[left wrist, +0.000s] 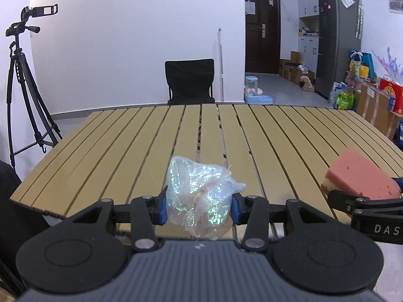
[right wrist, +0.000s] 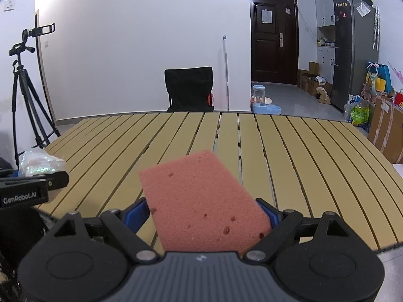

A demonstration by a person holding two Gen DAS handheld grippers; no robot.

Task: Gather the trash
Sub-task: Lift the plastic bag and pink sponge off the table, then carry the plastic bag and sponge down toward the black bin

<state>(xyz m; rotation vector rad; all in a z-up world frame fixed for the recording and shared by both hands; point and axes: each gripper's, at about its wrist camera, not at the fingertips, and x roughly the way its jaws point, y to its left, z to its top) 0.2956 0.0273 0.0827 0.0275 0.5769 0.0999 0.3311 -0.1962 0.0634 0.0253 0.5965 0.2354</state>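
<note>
A crumpled clear iridescent plastic wrapper (left wrist: pixel 199 193) sits between the blue pads of my left gripper (left wrist: pixel 199 207), which is shut on it above the near edge of the slatted tan table (left wrist: pixel 151 136). My right gripper (right wrist: pixel 210 211) is shut on a pink sponge (right wrist: pixel 201 201), whose flat face tilts up toward the camera. In the left wrist view the same sponge (left wrist: pixel 360 176) shows at the right edge. The right wrist view catches the wrapper (right wrist: pixel 40 162) at its left edge, beside the sponge hand.
A black chair (left wrist: pixel 190 81) stands behind the table's far edge. A camera tripod (left wrist: pixel 22 80) is at the left. A dark door (right wrist: pixel 274 35), a grey fridge (right wrist: pixel 354 52), a pet water feeder (right wrist: pixel 264 100) and boxes and bags (left wrist: pixel 372 98) fill the right side of the room.
</note>
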